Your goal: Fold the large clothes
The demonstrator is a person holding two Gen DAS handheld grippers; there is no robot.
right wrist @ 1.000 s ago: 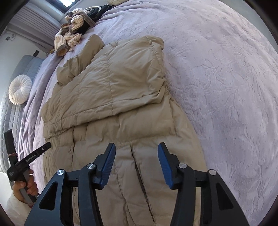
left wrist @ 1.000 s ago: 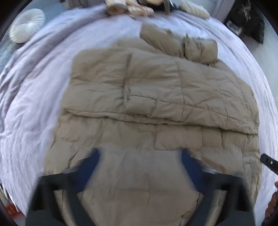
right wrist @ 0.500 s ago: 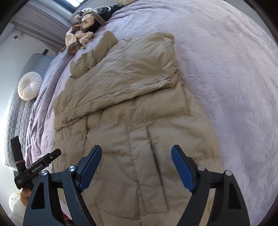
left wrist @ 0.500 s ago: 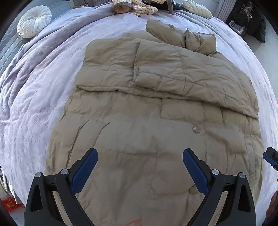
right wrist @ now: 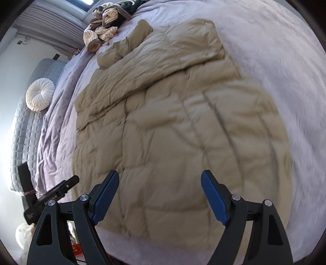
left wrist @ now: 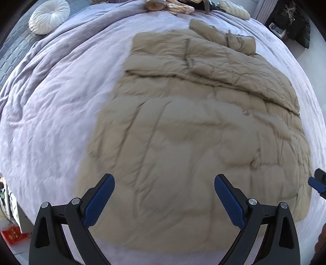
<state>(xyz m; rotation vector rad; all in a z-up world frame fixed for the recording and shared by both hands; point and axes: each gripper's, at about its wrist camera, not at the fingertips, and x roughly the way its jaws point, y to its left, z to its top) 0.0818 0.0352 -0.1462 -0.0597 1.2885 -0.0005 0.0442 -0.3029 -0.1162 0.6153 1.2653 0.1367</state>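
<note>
Tan puffer coat (left wrist: 193,132) lies flat on the lilac bed (left wrist: 51,122), filling center of both views; upper part folded over w/ a sleeve bunched toward top of frame. Left tongs (left wrist: 164,200) spread wide at bottom of frame, nothing between them, above coat's lower hem. Right tongs (right wrist: 160,196) also spread wide and empty, having just been opening; coat below them, not touched. Round white cushion (left wrist: 49,16) upper left in left wrist view. Striped clothes pile (right wrist: 104,30) at top of frame, beyond coat.
</note>
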